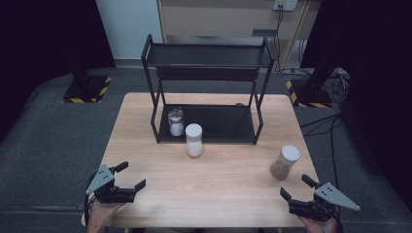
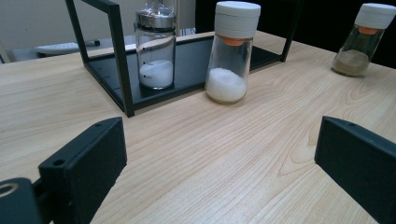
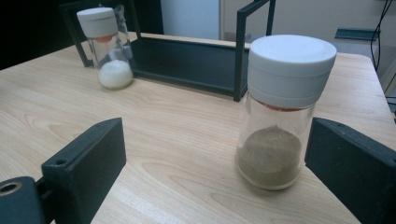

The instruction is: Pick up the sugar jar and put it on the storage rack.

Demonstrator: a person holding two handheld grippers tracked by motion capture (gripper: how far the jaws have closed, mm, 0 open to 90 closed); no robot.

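Observation:
A black two-tier rack (image 1: 206, 56) stands at the table's far side. On its lower shelf sits a glass shaker with a metal top (image 1: 176, 121) (image 2: 156, 46), holding white grains. Just in front of the rack stands a white-capped jar of white powder (image 1: 194, 140) (image 2: 232, 51) (image 3: 107, 46). A white-capped jar of brown powder (image 1: 284, 162) (image 3: 280, 107) (image 2: 363, 39) stands at the right. My left gripper (image 1: 131, 175) (image 2: 219, 163) is open at the near left corner. My right gripper (image 1: 296, 186) (image 3: 215, 168) is open just short of the brown jar, nothing between its jaws.
The light wooden table (image 1: 218, 184) sits on grey carpet. The rack's upper shelf (image 1: 209, 58) holds nothing that I can see. Black stands with yellow-black bases (image 1: 87, 90) flank the far corners, and cables (image 1: 320, 124) trail on the floor at the right.

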